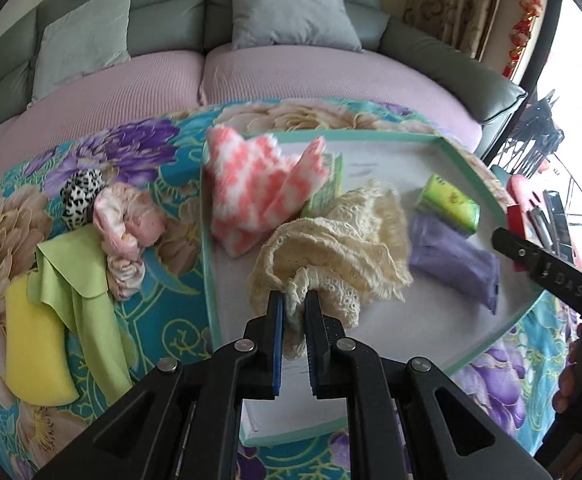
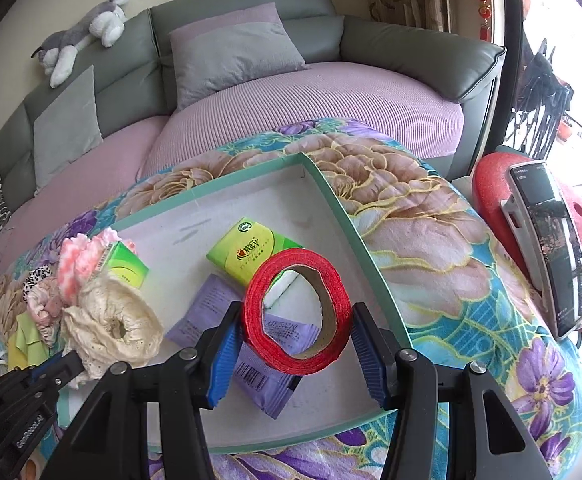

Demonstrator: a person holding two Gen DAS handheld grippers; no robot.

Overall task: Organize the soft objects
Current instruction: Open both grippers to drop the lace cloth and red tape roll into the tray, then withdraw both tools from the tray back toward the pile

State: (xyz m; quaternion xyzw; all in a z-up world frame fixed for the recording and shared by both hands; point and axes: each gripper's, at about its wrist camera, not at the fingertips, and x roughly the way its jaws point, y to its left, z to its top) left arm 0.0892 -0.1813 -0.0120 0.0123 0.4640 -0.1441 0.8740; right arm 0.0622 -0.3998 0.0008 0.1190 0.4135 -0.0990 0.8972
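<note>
Over the near half of the white tray (image 1: 443,148), the left gripper (image 1: 294,300) is clamped on a bunched edge of the cream lace cloth (image 1: 331,236), whose bulk slumps on the tray floor just ahead of the fingertips; pinching a corner probably lets the person drag or lift the floppy piece without crushing its neighbours. Beside it, the right gripper (image 2: 297,322) squeezes a red tape roll (image 2: 296,312) between its blue pads (image 2: 222,364), held above the purple packet (image 2: 227,312) and apparently ready to be set down among the items already sorted. Farther back in the tray lie a pink-and-white fluffy cloth (image 1: 251,188), a green tissue pack (image 1: 449,204) and a second green pack half buried under the fluffy cloth. Left of the tray, on the floral cover (image 1: 163,272), a pink scrunchie (image 1: 125,236), a lime cloth (image 1: 79,288) and a yellow sponge (image 1: 35,352) seem to await their turn. Whether the roll touches the packet below cannot be told, and the tray's near rim is hidden behind both grippers.
</note>
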